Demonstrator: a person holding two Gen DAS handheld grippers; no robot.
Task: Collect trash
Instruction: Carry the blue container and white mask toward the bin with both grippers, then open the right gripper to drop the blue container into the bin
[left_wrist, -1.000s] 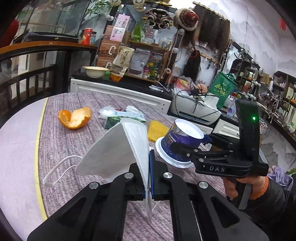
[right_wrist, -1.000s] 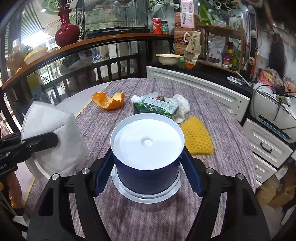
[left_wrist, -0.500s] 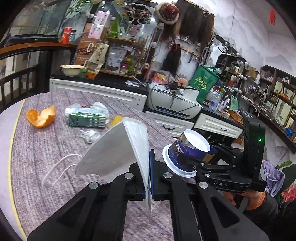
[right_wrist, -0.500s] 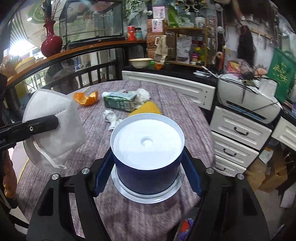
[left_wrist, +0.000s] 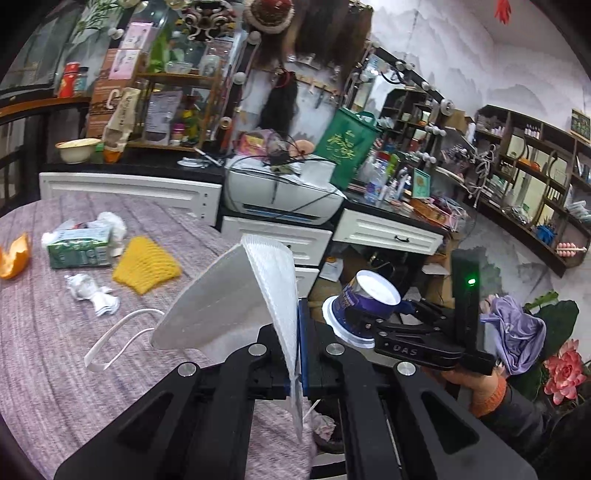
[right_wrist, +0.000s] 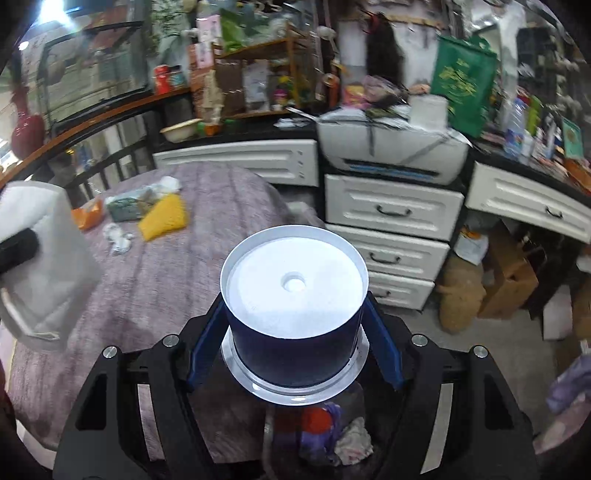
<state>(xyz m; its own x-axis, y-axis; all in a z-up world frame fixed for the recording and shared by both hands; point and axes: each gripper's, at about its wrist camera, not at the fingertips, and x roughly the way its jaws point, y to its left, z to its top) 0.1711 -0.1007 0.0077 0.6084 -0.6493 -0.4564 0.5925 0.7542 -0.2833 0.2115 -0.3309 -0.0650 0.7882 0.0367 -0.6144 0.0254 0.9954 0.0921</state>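
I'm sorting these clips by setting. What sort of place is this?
Probably a small shop or a lived-in back room, not a lab: cluttered display shelves of bottles and boxes, a printer on white drawer cabinets, and a round table strewn with rubbish.

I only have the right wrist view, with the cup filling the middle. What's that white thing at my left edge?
Observer: A face mask, pinched by its folded edge in the left gripper, ear loop dangling over the table.
Operator: Anything beyond my right edge?
Observer: Yes, a purple cloth beside a pink flower, past the hand holding the right gripper.
Operator: Is my cup level?
Observer: No. From the left wrist view the cup is upside down, tilted, and past the table's edge.
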